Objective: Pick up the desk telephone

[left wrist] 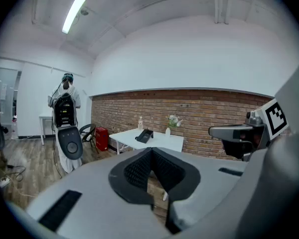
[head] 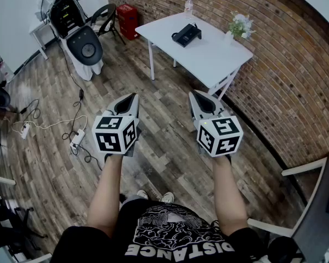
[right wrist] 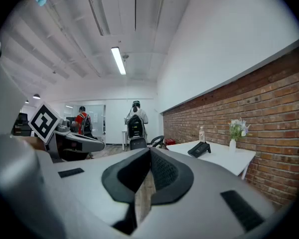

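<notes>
Both claws are pressed together and empty: left gripper point(head: 134, 95) and right gripper point(head: 192, 93) hover mid-frame over wooden floor point(head: 164, 158). I see the desk telephone point(head: 186, 35) untouched on the white table point(head: 222, 59), upper centre, well apart. Approach, grasp and lift all remain.

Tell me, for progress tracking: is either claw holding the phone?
No, the phone lies on the table, far from the left claw and right claw.
</notes>
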